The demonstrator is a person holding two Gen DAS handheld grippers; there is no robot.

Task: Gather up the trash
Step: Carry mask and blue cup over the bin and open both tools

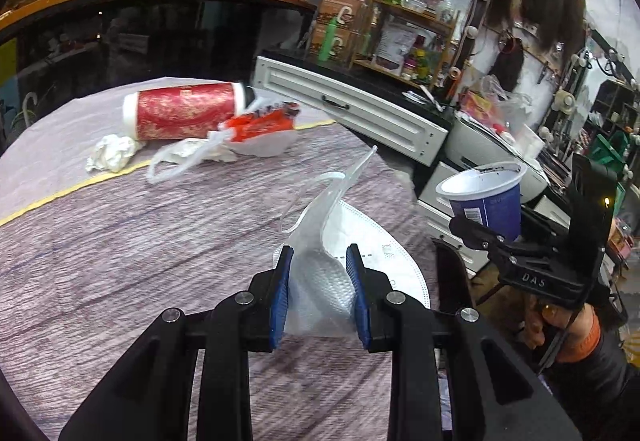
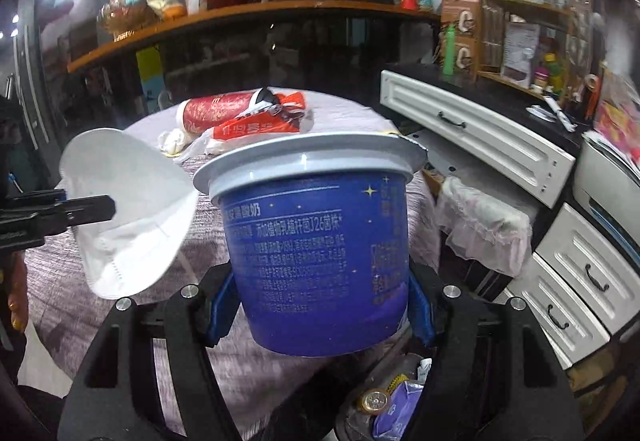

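My left gripper (image 1: 320,257) is shut on a white face mask (image 1: 372,241) with a clear plastic wrapper, held just above the table. The right wrist view shows that mask (image 2: 128,217) hanging from the left gripper (image 2: 110,206). My right gripper (image 2: 320,305) is shut on a blue yogurt cup (image 2: 320,241), upright, beyond the table's right edge. The cup (image 1: 492,201) also shows in the left wrist view. At the far side of the table lie a red canister (image 1: 184,115), a crumpled tissue (image 1: 112,151) and a red-and-white wrapper with a plastic bag (image 1: 256,133).
The table (image 1: 120,241) has a purple-grey cloth. Below the cup is a dark bin (image 2: 400,401) holding a battery and a purple wrapper. White drawers (image 1: 360,117) stand to the right, a lace-covered chair (image 2: 480,233) beside the table, and a cluttered shelf behind.
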